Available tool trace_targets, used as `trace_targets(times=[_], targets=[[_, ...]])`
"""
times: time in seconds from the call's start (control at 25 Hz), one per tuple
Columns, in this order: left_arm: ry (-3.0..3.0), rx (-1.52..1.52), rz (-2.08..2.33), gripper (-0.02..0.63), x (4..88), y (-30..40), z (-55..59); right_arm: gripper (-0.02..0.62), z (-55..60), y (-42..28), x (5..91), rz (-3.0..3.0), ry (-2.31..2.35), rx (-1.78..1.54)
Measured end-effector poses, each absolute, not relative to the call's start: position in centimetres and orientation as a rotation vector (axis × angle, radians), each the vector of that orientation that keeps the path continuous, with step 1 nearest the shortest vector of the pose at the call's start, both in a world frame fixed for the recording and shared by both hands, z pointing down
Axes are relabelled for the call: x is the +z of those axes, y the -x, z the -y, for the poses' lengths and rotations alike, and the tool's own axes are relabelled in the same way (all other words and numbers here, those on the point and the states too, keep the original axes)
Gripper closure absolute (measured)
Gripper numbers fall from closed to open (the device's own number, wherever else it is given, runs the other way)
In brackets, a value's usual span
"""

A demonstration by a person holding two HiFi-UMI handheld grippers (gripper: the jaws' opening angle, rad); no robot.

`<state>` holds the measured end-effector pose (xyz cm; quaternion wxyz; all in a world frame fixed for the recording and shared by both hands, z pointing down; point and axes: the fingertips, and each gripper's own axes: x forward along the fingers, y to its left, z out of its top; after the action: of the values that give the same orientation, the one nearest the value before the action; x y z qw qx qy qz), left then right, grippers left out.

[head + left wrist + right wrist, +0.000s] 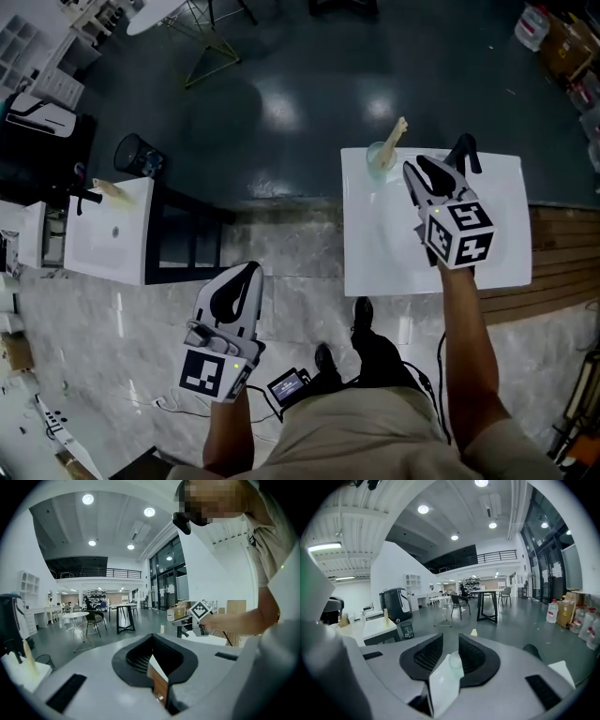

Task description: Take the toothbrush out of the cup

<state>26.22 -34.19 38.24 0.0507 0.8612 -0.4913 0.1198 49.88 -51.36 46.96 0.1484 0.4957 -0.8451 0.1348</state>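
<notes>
A clear, pale green cup stands at the far left corner of a white basin top. A beige toothbrush leans out of the cup. My right gripper hovers over the top, just right of the cup, jaws open and empty. In the right gripper view the cup shows in the gap between the jaws, ahead of the black pads, and the toothbrush tip pokes up beyond. My left gripper hangs shut and empty over the marble floor, well to the left of the top.
A black faucet rises at the back of the basin top, right of my right gripper. A second white basin unit stands far left, with a black bin behind it. Wooden boards lie to the right. The person's shoes are on the floor below.
</notes>
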Motion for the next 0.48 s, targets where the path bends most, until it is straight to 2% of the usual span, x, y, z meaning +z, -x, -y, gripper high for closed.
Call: trace_targets(times=[0.32, 0.48], targets=[[-2.517, 0.461, 1.49, 0.6, 44.3, -25.8, 36.5, 0.445, 58.0, -49.8, 54.7, 2.367, -1.423, 0.511], [-2.483, 0.465, 1.488, 0.6, 46.3, -25.8, 37.4, 0.439, 60.1, -49.4, 57.6, 2.351, -1.418, 0.559]])
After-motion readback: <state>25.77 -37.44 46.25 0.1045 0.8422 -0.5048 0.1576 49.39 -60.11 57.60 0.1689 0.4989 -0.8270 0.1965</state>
